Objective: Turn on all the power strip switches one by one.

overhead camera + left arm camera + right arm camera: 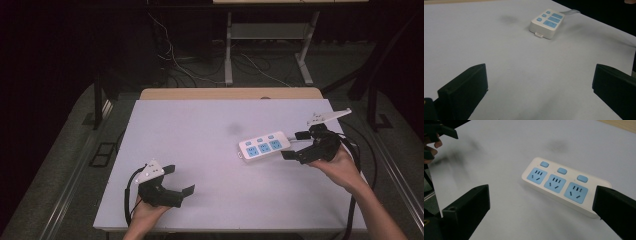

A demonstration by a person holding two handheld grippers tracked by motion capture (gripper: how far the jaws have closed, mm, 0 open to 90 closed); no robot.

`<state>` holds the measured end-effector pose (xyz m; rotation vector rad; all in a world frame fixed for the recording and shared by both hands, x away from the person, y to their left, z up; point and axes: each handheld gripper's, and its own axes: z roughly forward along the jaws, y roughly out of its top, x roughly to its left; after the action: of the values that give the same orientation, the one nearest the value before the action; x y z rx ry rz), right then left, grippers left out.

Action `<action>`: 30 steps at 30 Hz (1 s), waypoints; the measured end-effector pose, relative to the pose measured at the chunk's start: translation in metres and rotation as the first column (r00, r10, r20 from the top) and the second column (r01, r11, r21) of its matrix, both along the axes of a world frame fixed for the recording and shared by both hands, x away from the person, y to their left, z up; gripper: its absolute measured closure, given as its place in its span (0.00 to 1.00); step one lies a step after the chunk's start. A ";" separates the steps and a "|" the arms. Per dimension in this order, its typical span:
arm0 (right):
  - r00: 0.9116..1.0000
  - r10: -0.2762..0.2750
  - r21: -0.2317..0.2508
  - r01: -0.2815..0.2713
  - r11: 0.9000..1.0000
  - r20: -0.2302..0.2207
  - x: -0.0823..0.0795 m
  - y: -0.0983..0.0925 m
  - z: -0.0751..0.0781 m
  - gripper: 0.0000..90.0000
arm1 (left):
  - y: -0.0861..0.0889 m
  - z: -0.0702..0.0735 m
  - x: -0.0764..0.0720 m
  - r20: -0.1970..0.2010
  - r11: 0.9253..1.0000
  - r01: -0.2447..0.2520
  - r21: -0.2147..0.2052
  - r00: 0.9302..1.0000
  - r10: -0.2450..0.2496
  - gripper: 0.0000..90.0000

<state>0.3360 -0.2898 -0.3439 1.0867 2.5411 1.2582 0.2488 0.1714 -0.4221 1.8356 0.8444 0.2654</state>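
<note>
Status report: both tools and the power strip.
Left tool open, idle near table edge. Right tool open, beside power strip, not gripping. Strip flat on table; nothing in the way.

We count one white plastic power strip (565, 187) carrying three blue sockets and three blue buttons, one white rectangular table (200, 150), and two black two-jaw grippers, left (180, 180) and right (294, 145).

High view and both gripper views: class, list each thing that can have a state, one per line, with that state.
White three-socket power strip with blue faces: flat on table, sockets empty.
Left gripper: open, holding nothing.
Right gripper: open, at the strip's cable end, holding nothing.
</note>
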 end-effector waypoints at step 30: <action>0.998 -0.042 -0.038 0.039 0.999 -0.056 0.057 0.007 -0.007 0.30 | 0.000 0.000 0.000 0.002 1.000 -0.001 0.003 1.000 0.001 0.00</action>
<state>0.3925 -0.2829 -0.3506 1.1762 2.5583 1.1832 0.2490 0.1718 -0.4222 1.8375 0.8433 0.2691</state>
